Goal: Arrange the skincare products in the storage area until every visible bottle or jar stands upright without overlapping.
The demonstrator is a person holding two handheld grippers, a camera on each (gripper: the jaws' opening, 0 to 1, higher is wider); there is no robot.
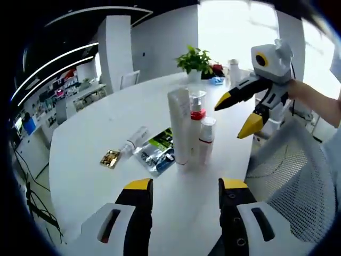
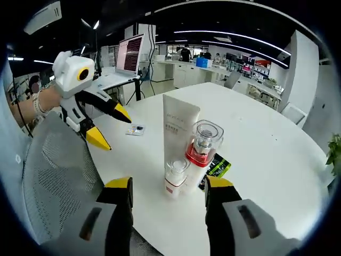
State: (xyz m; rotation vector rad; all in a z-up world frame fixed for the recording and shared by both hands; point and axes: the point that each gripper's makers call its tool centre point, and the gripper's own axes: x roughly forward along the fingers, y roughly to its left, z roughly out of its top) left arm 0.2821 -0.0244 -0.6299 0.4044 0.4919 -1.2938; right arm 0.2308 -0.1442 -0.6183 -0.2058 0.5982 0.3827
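White plastic tube point(image 2: 177, 130) carries faint grey print, too small for you to read. It stands upright on the round white table point(image 2: 277, 160), touching a clear-capped bottle with a red collar point(image 2: 201, 149) and a small white bottle with a red band point(image 2: 173, 181). Behind them a glossy black-and-green packet point(image 1: 160, 146) lies flat, with a small tube point(image 1: 136, 138) and a gold foil square point(image 1: 110, 158) beside it. Your left gripper point(image 1: 185, 188) is spread wide, holding nothing; your right gripper point(image 2: 166, 186) likewise, just short of the cluster. Grey mesh chair back point(image 2: 58, 176) sits at the table edge. Potted plant point(image 1: 195, 60) at the far edge; open-plan office, strip lights.
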